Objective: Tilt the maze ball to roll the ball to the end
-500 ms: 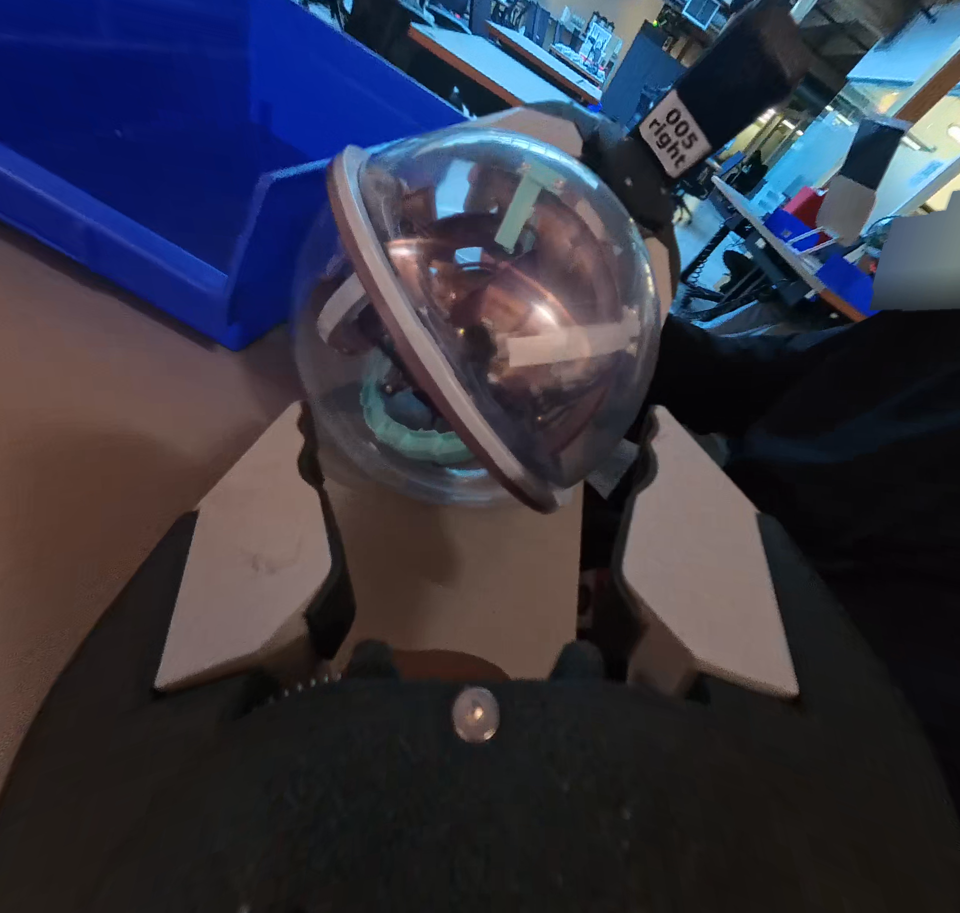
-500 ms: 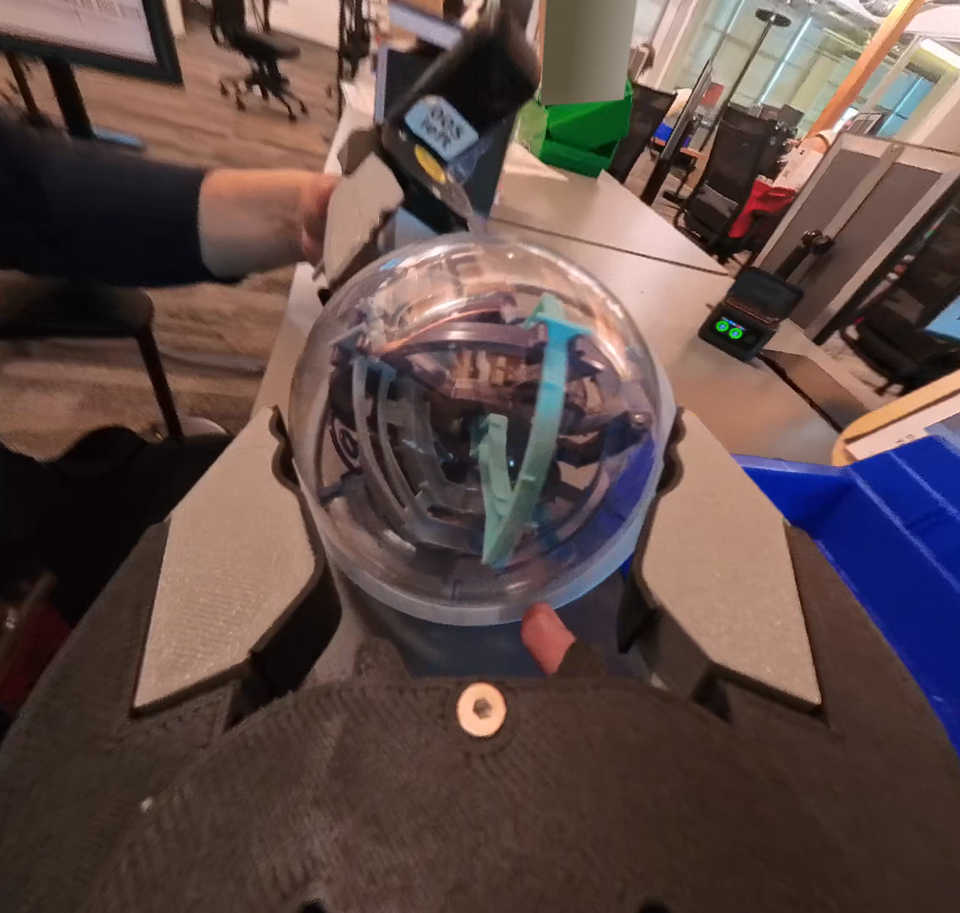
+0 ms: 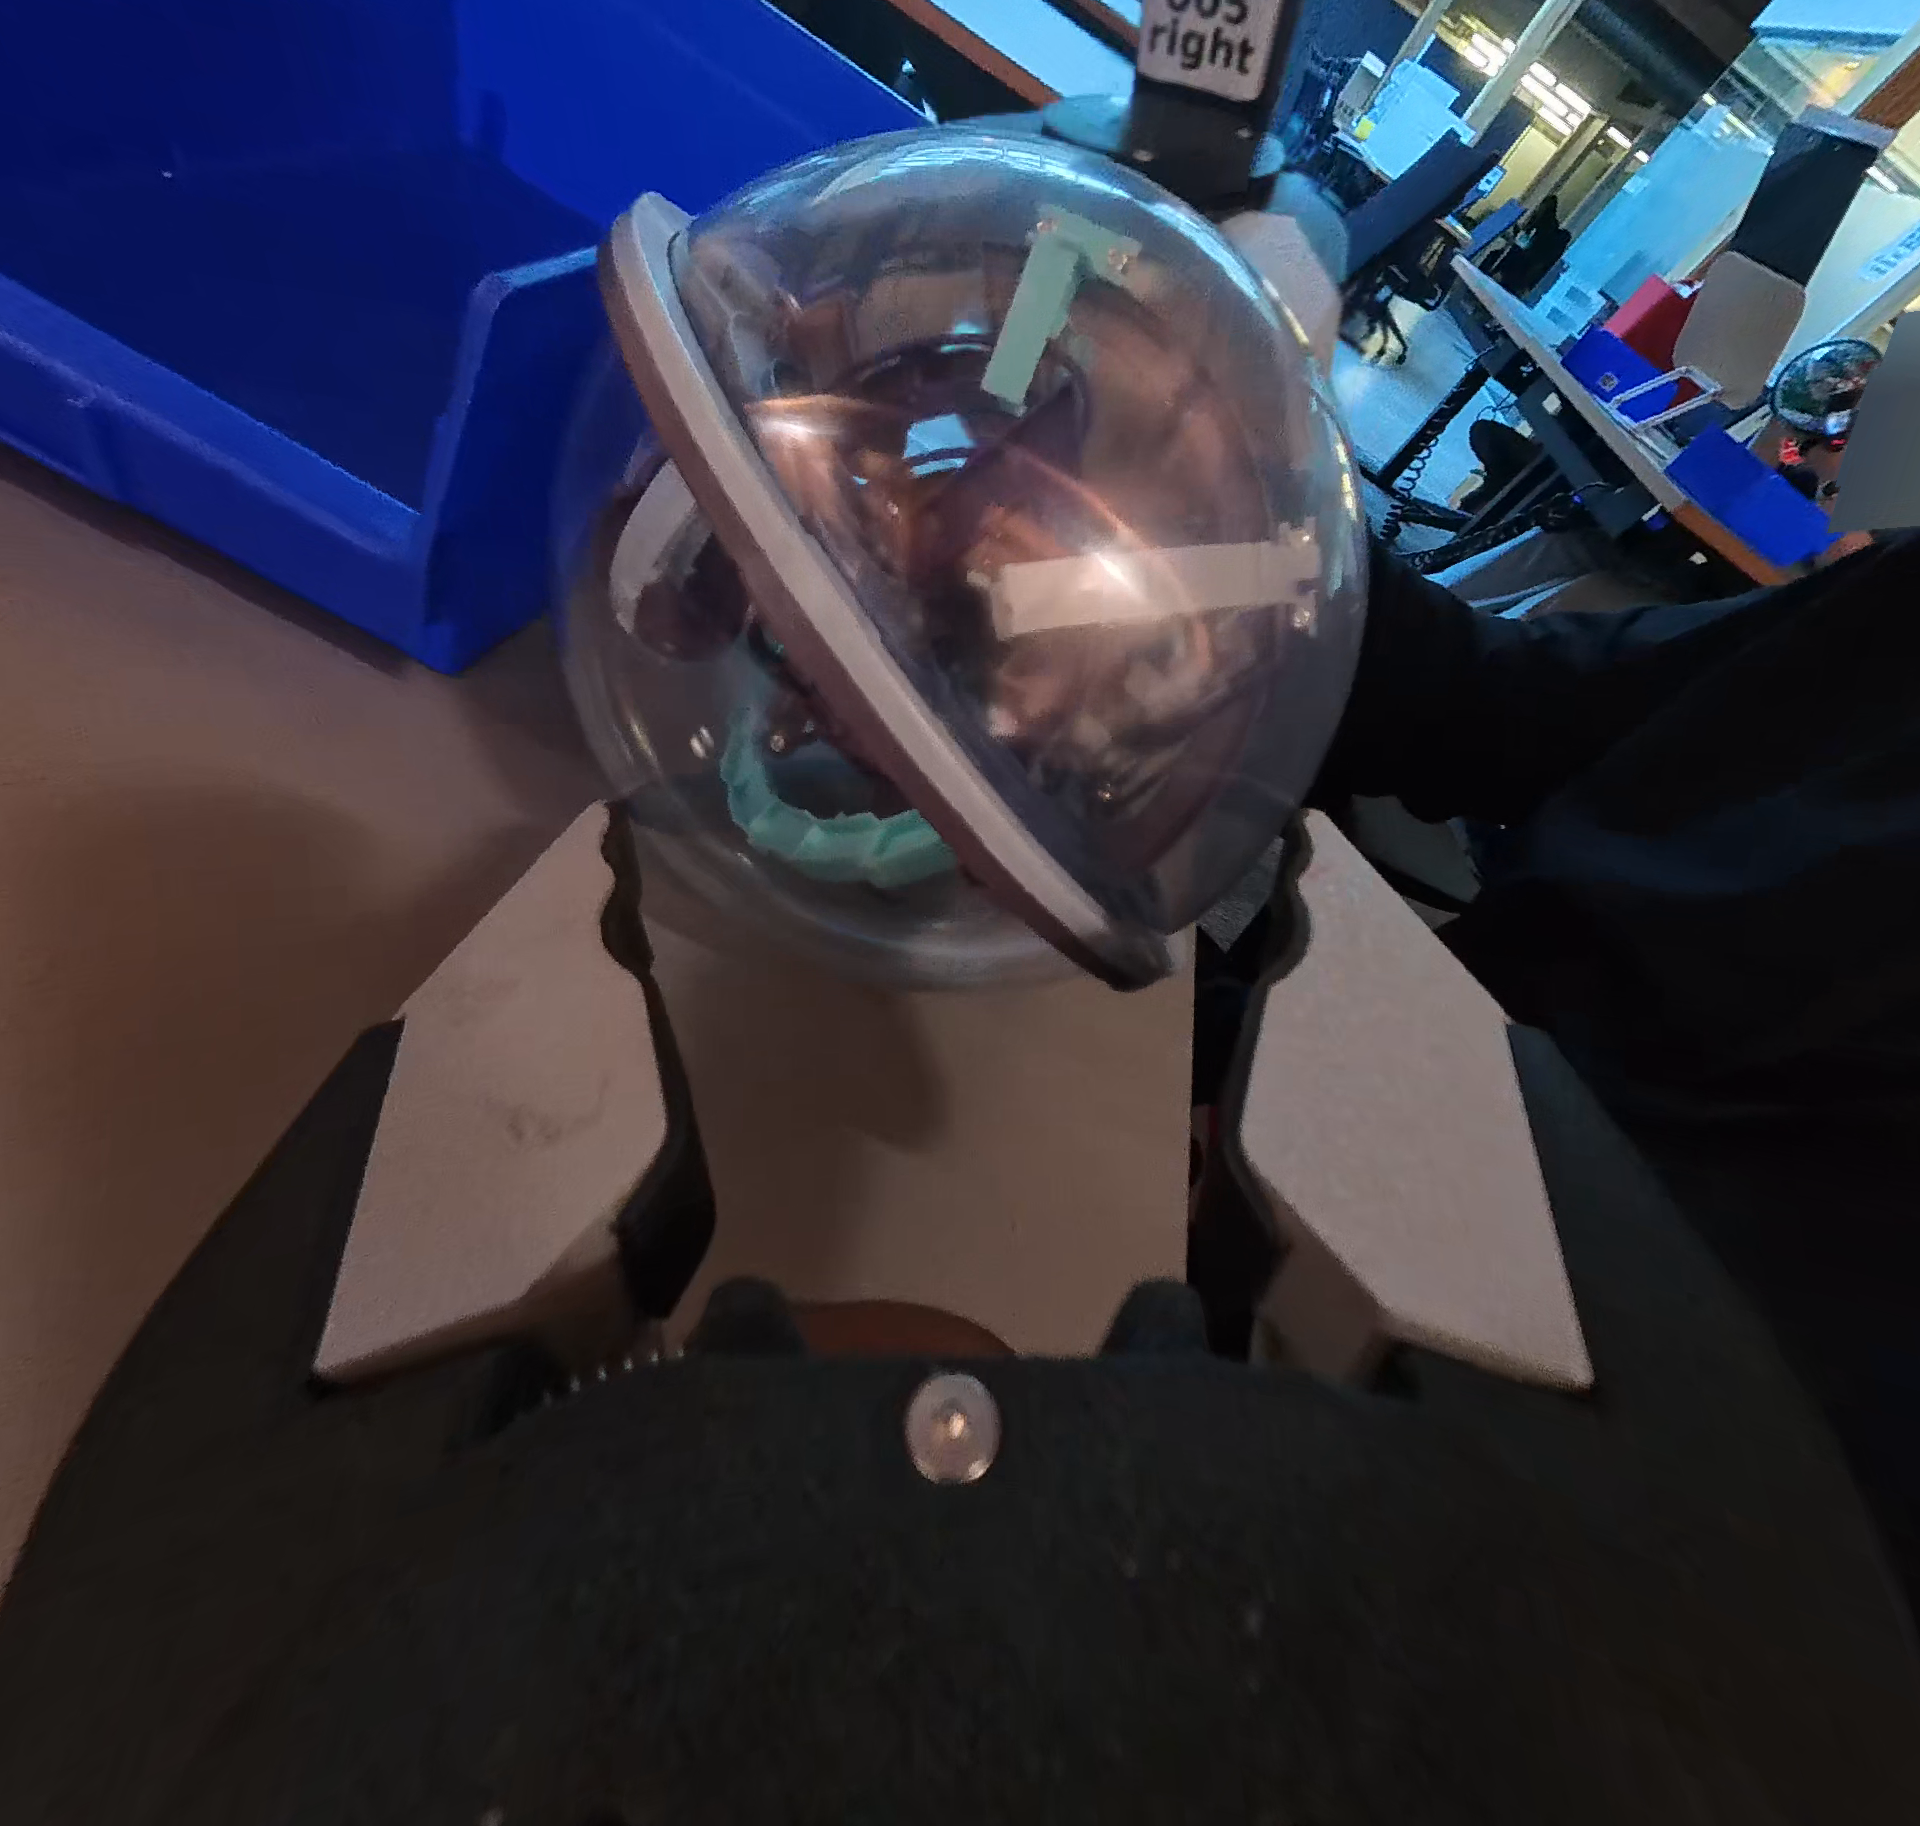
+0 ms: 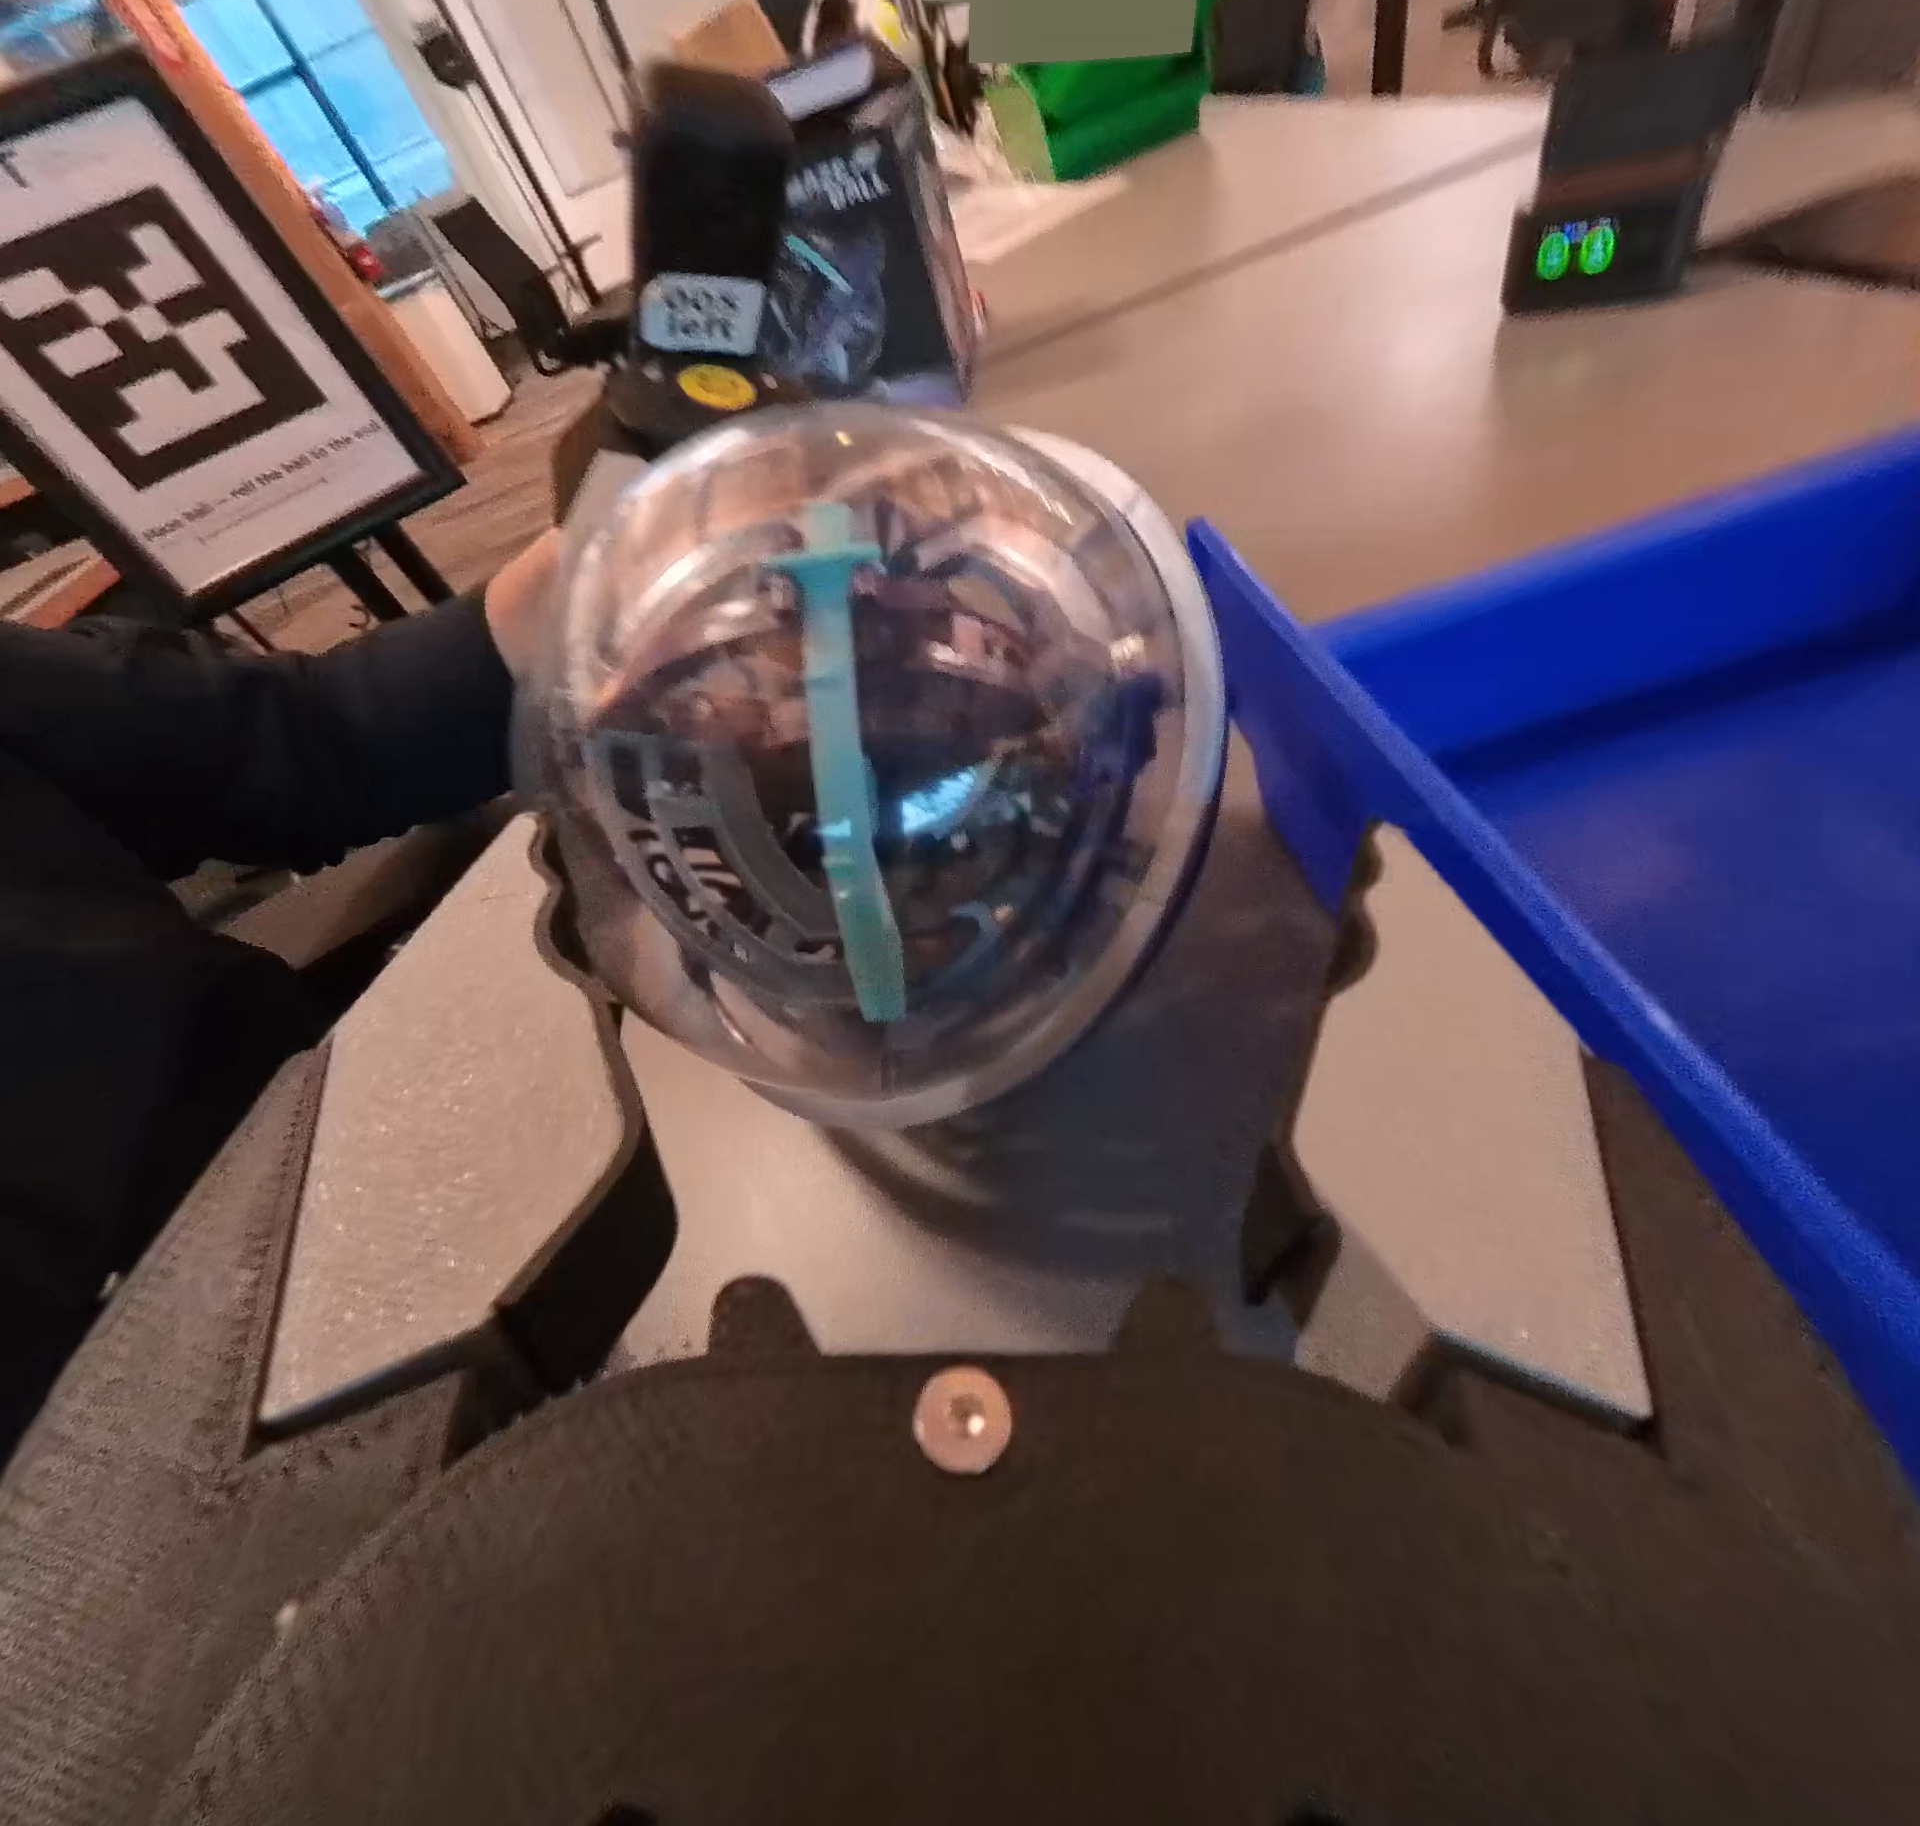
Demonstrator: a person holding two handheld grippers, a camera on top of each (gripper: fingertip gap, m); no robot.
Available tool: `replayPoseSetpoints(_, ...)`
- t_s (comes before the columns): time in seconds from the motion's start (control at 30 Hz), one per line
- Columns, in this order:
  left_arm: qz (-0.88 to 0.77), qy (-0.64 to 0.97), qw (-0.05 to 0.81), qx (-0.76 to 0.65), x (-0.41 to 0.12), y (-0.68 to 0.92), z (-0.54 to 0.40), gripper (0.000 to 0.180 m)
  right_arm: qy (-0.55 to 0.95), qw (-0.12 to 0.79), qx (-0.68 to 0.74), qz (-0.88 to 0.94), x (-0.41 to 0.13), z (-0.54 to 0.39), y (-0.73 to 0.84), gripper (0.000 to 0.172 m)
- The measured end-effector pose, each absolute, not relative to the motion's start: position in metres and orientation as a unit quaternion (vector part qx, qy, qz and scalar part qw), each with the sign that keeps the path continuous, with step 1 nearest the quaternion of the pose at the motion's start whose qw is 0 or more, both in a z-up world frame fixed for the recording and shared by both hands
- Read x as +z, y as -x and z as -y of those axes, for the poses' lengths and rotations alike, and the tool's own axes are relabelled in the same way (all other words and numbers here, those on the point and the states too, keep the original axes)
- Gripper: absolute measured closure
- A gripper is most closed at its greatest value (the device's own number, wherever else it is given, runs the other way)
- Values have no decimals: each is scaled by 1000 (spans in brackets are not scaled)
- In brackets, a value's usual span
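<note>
Maze ball (image 3: pixel 956 550), a clear sphere with tracks inside, was up off the surface (image 3: pixel 208 841), carried between two hand-held grippers facing each other across it.

Left gripper (image 3: pixel 951 883): jaws wide apart, with both fingers against the lower flanks of the sphere, cradling it. The sphere's grey seam ring (image 3: pixel 790 613) ran at a steep diagonal, so it was tilted.

Right gripper (image 4: pixel 951 903): jaws also wide. Its left finger (image 4: pixel 561 903) lay against the shell; the far finger seemed to stand clear of it, so probably a prop more than a clamp.

Two opposed holds likely allowed tilting about any axis without slipping.

The small ball inside could not be made out. A blue bin (image 4: pixel 1662 737) sat just beside the sphere.
</note>
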State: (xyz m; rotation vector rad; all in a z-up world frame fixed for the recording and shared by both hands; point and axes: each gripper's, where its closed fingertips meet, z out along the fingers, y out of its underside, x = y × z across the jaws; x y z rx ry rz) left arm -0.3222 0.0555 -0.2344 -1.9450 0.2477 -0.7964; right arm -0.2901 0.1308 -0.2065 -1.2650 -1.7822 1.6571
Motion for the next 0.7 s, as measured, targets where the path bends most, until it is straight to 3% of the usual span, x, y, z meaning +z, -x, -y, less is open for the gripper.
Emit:
replayPoseSetpoints(0.27,-111,803,482,-334,-240,320,-60,65,473,36,633,612,-232,-102,290,23)
replayPoseSetpoints(0.7,-111,800,492,-325,-240,315,-62,57,462,56,639,613,-231,-101,292,27)
